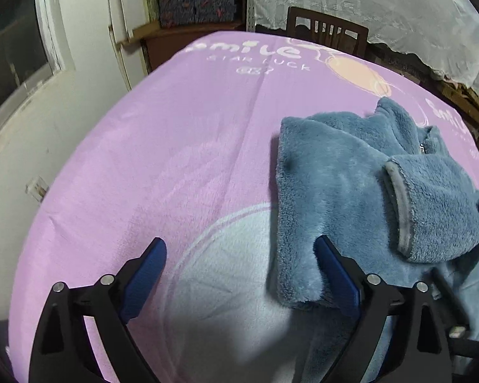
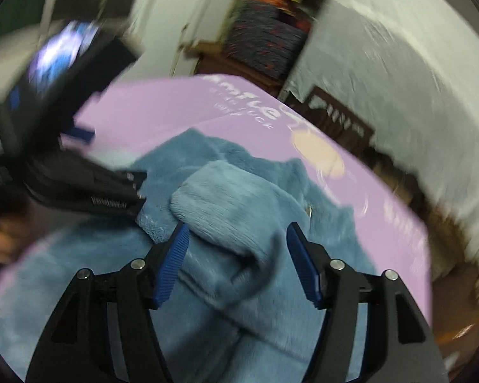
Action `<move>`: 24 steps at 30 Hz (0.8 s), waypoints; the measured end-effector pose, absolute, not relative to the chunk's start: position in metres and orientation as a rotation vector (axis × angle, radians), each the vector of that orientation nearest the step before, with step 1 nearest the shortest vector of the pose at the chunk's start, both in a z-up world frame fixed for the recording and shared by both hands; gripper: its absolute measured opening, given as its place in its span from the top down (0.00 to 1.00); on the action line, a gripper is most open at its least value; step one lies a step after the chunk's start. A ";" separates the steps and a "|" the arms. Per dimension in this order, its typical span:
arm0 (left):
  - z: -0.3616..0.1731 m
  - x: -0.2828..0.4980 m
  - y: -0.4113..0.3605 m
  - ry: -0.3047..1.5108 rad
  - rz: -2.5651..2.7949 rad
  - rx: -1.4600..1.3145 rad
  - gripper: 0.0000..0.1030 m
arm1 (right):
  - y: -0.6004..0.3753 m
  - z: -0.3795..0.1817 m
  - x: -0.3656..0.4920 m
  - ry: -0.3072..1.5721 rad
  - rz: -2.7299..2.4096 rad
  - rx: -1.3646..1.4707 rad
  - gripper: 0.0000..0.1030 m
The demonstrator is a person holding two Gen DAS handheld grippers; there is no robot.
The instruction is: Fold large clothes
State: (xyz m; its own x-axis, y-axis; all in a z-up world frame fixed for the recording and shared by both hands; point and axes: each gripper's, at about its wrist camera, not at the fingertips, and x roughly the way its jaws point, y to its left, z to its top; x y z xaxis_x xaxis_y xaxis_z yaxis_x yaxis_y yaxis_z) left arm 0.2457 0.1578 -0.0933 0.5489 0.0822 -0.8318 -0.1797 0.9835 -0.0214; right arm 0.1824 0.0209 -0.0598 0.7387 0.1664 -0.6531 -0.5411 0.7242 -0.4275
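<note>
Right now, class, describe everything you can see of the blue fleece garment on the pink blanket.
The blue fleece garment is thick, plush and dusty blue. It lies partly folded on the pink blanket, its left edge doubled under. A sleeve with a grey-trimmed cuff is laid across the top. A small zipper pull shows near the collar end. The open left gripper has one finger over its near edge; the open right gripper straddles the sleeve, and contact is unclear.

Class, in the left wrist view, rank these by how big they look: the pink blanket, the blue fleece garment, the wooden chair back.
1. pink blanket, fills most of the view
2. blue fleece garment
3. wooden chair back, smallest, though it stands farthest from the camera, so its true size is unsure
</note>
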 end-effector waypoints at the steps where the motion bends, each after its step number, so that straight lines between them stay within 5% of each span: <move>1: -0.094 0.246 0.158 0.983 0.153 -0.119 0.06 | 0.028 -0.066 0.183 0.619 0.414 -0.701 0.40; 4: -0.094 0.247 0.157 0.981 0.161 -0.113 0.06 | 0.035 -0.078 0.191 0.626 0.392 -0.770 0.45; 6: -0.092 0.245 0.152 0.970 0.173 -0.081 0.06 | 0.025 -0.074 0.200 0.664 0.393 -0.700 0.81; 13: -0.089 0.239 0.135 0.916 0.222 0.045 0.07 | -0.089 -0.039 0.223 0.824 0.383 -0.053 0.82; 14: -0.089 0.238 0.133 0.910 0.228 0.055 0.07 | -0.105 -0.043 0.225 0.854 0.385 0.032 0.78; 17: -0.090 0.236 0.131 0.896 0.238 0.067 0.07 | -0.159 -0.064 0.233 0.938 0.423 0.374 0.30; 24: -0.090 0.236 0.133 0.895 0.235 0.056 0.06 | -0.196 -0.083 0.239 0.949 0.472 0.725 0.31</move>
State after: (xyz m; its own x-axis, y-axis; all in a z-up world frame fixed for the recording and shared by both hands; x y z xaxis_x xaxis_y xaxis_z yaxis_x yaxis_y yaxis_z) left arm 0.2355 0.1327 -0.0899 0.6017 0.2263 -0.7660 -0.1794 0.9728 0.1465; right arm 0.2386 -0.1960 -0.0835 0.5114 0.6519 -0.5599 -0.0533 0.6744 0.7365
